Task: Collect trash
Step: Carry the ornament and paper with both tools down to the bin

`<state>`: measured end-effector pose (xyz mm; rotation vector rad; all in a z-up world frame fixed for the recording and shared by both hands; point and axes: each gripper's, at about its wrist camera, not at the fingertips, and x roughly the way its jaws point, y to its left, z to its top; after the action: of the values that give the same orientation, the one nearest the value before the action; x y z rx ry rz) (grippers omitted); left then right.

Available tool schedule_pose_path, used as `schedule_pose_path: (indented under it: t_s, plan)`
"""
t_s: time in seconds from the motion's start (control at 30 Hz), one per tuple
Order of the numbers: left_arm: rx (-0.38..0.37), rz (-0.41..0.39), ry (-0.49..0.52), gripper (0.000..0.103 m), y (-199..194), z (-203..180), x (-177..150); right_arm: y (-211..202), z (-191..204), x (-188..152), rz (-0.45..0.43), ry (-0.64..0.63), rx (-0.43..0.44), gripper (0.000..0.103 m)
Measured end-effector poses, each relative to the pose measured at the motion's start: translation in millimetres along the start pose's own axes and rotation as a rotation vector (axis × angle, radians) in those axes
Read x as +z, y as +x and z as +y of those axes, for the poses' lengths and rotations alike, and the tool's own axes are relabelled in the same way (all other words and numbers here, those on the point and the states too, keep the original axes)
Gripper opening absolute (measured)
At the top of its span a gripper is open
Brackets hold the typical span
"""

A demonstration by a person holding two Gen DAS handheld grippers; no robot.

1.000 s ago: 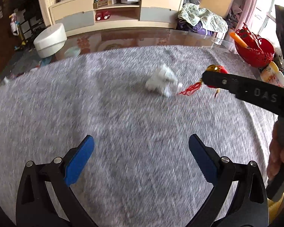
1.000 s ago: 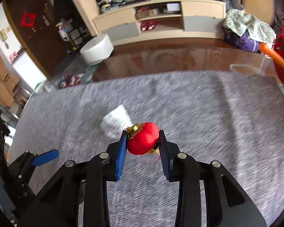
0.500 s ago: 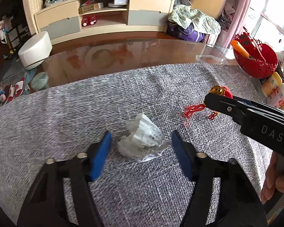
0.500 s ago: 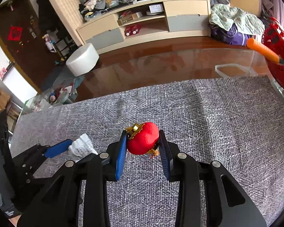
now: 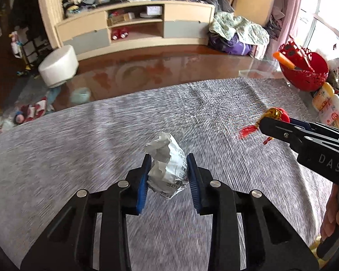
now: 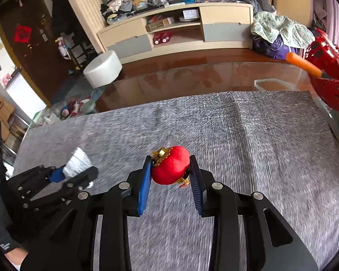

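Left gripper (image 5: 168, 166): its blue pads had just been closing and pressed both sides of a crumpled paper (image 5: 167, 169), low in the middle of the left wrist frame.
Crumpled paper: white, printed, pinched between the pads with its top sticking out above them.
Right gripper (image 6: 170, 169): clamped on a red ornament (image 6: 171, 168), low centre of the right wrist frame.
Red ornament: round, gold cap at upper left; in the left wrist view a red tassel (image 5: 247, 131) hung under it.
Mat (image 6: 248, 140): grey, filled the lower half of both frames under the grippers.
Red basket (image 5: 305, 71): upper right, beyond the mat's corner.
Hand (image 5: 335, 216): lower right edge, on the right gripper's handle.
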<state>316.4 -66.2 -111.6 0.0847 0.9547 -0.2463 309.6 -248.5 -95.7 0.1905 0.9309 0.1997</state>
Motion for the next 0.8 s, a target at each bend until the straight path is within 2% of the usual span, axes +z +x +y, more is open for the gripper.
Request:
schedule_pose_path:
  t_s: [0.3, 0.47, 0.67, 0.8]
  plan:
    - [0.008, -0.061, -0.053, 0.030, -107, 8, -61, -94, 30, -46, -0.056, -0.049, 0.003, 0.033]
    - [0.003, -0.082, -0.066, 0.030, -161, 0, -110, -134, 42, -81, -0.073, -0.071, 0.014, 0.033]
    - [-0.011, -0.091, -0.071, 0.030, -195, -14, -160, -161, 52, -130, -0.061, -0.100, 0.018, 0.033]
    - [-0.016, -0.075, -0.067, 0.030, -201, -22, -192, -166, 53, -163, -0.035, -0.100, 0.022, 0.033]
